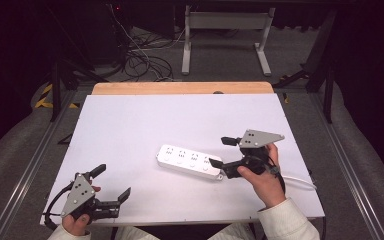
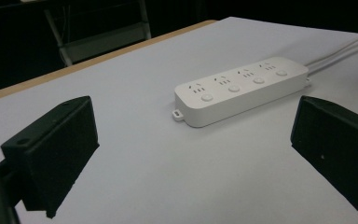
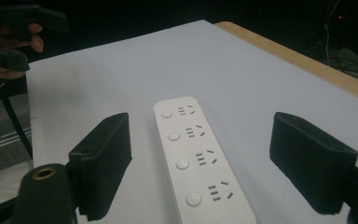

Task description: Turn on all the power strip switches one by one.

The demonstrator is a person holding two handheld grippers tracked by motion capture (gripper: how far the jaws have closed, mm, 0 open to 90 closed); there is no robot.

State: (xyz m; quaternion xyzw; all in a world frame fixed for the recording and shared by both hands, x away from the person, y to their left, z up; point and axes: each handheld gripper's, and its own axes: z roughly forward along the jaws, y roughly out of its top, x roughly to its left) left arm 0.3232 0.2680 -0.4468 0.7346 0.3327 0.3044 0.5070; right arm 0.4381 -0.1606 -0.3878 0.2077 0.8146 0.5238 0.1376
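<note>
A white power strip [image 1: 190,161] with several sockets and round buttons lies flat on the white table top [image 1: 180,120], right of centre. My right gripper [image 1: 221,152] is at the strip's right end, open. In the right gripper view the power strip [image 3: 198,163] runs lengthwise between the two wide-spread black jaws of the right gripper [image 3: 200,168], and neither pad touches it. My left gripper [image 1: 111,182] stands open near the table's front left corner, empty. From the left gripper [image 2: 193,154] the power strip [image 2: 242,88] lies some way ahead, past the jaws.
The strip's white cable [image 1: 300,181] trails off to the right across the table. A wooden edge [image 1: 180,88] borders the far side of the table. Beyond it on the floor stand a white frame [image 1: 225,35] and tangled cables [image 1: 140,60]. The table's edges drop off close on both sides.
</note>
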